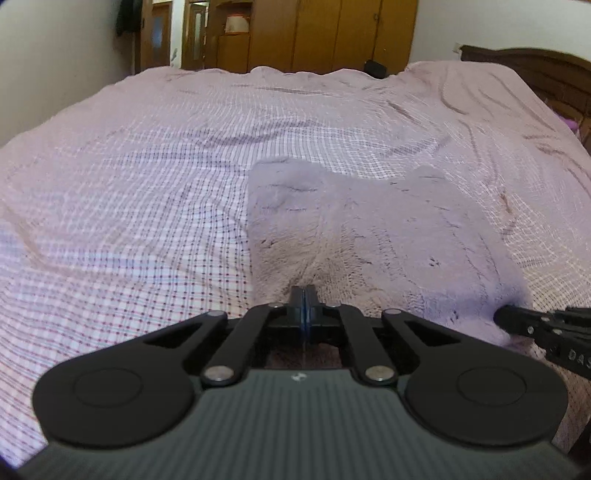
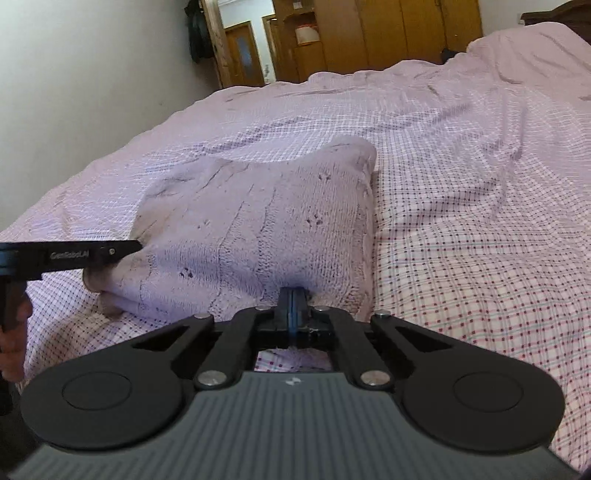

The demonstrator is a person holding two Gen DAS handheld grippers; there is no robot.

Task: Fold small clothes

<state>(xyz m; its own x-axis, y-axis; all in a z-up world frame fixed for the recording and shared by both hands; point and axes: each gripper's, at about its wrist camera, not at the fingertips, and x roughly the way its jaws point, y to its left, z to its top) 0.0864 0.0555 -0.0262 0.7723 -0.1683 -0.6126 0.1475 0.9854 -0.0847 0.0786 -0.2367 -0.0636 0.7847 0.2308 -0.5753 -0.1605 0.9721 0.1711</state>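
Observation:
A small pale lilac knitted garment (image 1: 369, 229) lies on the checked bedsheet (image 1: 129, 192), its near edge lifted. My left gripper (image 1: 303, 291) is shut on the garment's near edge at its left side. My right gripper (image 2: 292, 293) is shut on the same near edge at its right side. The garment also shows in the right wrist view (image 2: 258, 214), stretched between the two grippers. The right gripper shows at the right edge of the left wrist view (image 1: 506, 314). The left gripper shows at the left of the right wrist view (image 2: 135, 245).
The pink checked bedsheet (image 2: 480, 206) covers the whole bed, with wrinkles toward the far side. A dark wooden headboard (image 1: 535, 62) is at the far right. Wooden wardrobes (image 1: 332, 33) and a door stand beyond the bed. A white wall (image 2: 92, 74) runs along the left.

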